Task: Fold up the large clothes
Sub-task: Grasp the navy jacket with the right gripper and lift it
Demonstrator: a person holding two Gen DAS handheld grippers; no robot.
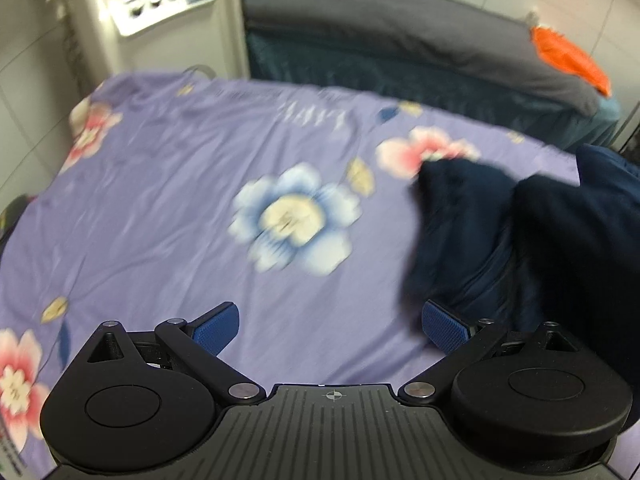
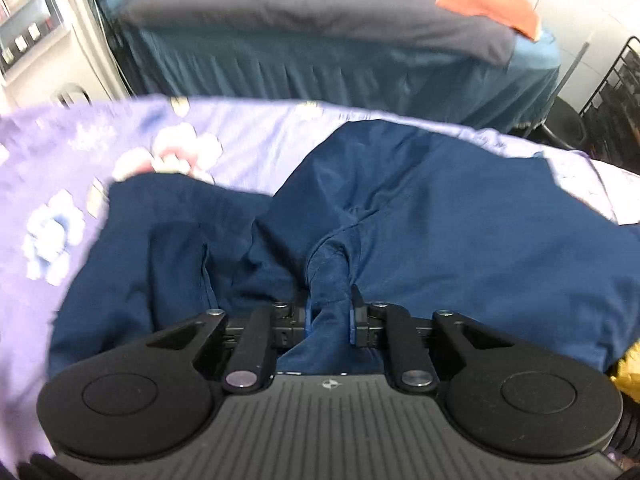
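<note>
Right now I am in the gathering part of the fold, I judge: my right gripper (image 2: pixel 330 314) has its jaws clamped on a bunched ridge of the navy garment (image 2: pixel 400 216), while my left gripper (image 1: pixel 330 322) hangs over bare sheet with its jaws wide apart and nothing between them.

The garment lies heaped on the bed, on the lilac floral bedsheet (image 1: pixel 168 184). In the left wrist view it sits at about 3 o'clock, just beyond the right-hand blue pad. In the right wrist view it fills the centre and spreads toward 9 and 3 o'clock.

The cloth looks thin and smooth with a slight sheen, falling in soft rounded folds, and a stitched seam runs into the pinched ridge. I cannot tell which kind of garment it is.

Next, I would bring the left gripper toward 3 o'clock to take a second edge, so the cloth can be pulled flat.
</note>
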